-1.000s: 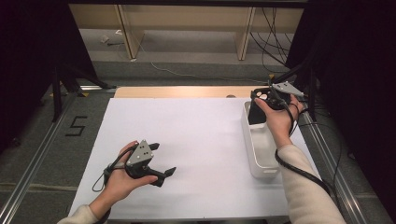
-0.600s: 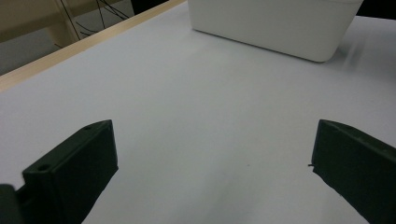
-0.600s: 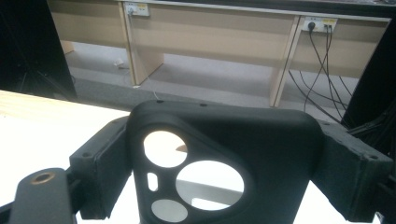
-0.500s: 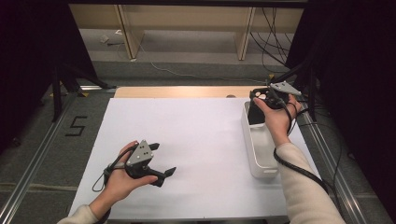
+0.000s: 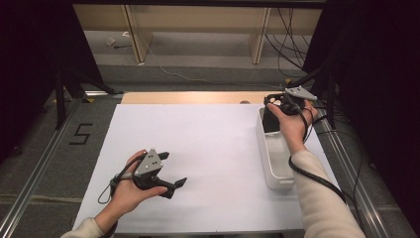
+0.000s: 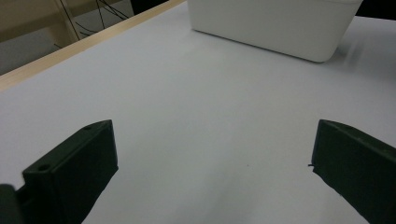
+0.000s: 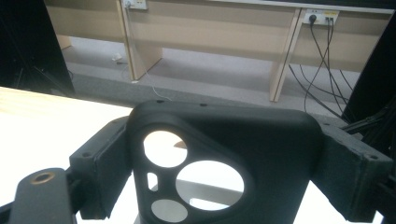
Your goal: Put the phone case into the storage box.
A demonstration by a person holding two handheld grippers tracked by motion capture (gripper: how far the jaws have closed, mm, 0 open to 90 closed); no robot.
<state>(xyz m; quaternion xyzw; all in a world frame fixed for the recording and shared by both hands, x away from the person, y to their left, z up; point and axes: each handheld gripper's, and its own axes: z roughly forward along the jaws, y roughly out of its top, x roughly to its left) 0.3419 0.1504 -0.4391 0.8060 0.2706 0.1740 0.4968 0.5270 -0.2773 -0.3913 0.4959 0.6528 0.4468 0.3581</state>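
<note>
**Q:** While the right gripper [image 5: 275,105] is held over the far right of the desk [image 5: 208,148], what sits between its jaws?

**A:** A black phone case [image 7: 224,158], matte and smooth, with rounded corners. One end is pierced by a cluster of cut-outs: two large round holes, a smaller one, and a little slot. In the right gripper view the case stands upright with a jaw pressed against each side, so the gripper is clamped on it across its width.

**Q:** And where is that relative to the other things?

**A:** From the high view, the case hangs at the far end of a long, narrow white plastic tub [image 5: 273,163] with plain glossy walls. The tub lies lengthwise along the desk's right edge. Whether the case's lower edge touches the tub or hangs just above it is hard to judge from that angle.

**Q:** What is the left hand doing?

**A:** The left gripper [image 5: 171,171] lies low near the front left of the desk, well apart from the tub. Its two blocky black jaws stand wide apart with nothing between them, and a grey three-cornered plate sits on top.

**Q:** What is the desk like?

**A:** A flat white sheet covers it, with a strip of pale wood showing along the far edge.
</note>
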